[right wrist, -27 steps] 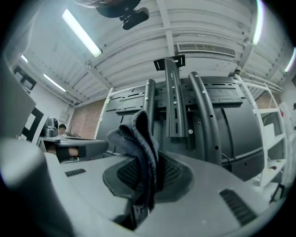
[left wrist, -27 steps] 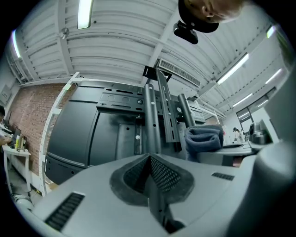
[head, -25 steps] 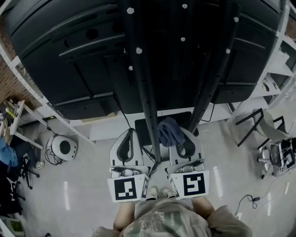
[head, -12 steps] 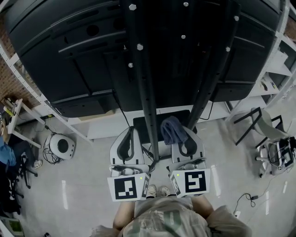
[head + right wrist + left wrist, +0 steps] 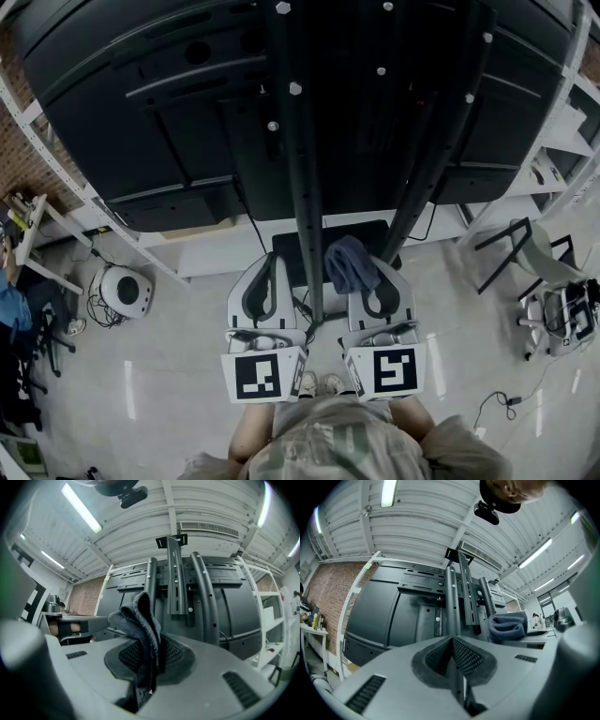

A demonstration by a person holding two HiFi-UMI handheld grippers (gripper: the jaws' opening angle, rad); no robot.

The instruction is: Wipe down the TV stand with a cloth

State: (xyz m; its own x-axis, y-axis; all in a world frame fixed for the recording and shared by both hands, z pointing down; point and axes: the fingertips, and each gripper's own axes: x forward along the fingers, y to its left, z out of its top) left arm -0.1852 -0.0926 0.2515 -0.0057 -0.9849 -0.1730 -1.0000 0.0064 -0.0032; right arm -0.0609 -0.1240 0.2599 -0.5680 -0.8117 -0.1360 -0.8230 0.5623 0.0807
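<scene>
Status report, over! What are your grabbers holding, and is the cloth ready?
Left gripper shut, empty. Right gripper shut on cloth. TV stand poles straight ahead, nothing in between.

The head view was dim and underexposed; the stand (image 5: pixel 302 187) read almost black against the paler floor (image 5: pixel 178 375). The 2 gripper views were brighter, lit by ceiling tubes (image 5: pixel 387 493) with slight glare, fisheye-bent and vignetted at edges, nearest surfaces soft.

at lower centre, the left gripper (image 5: pixel 266 269) is pressing its jaws together, empty; the right gripper (image 5: pixel 373 272) is pinching a cloth (image 5: pixel 345 262).
</scene>
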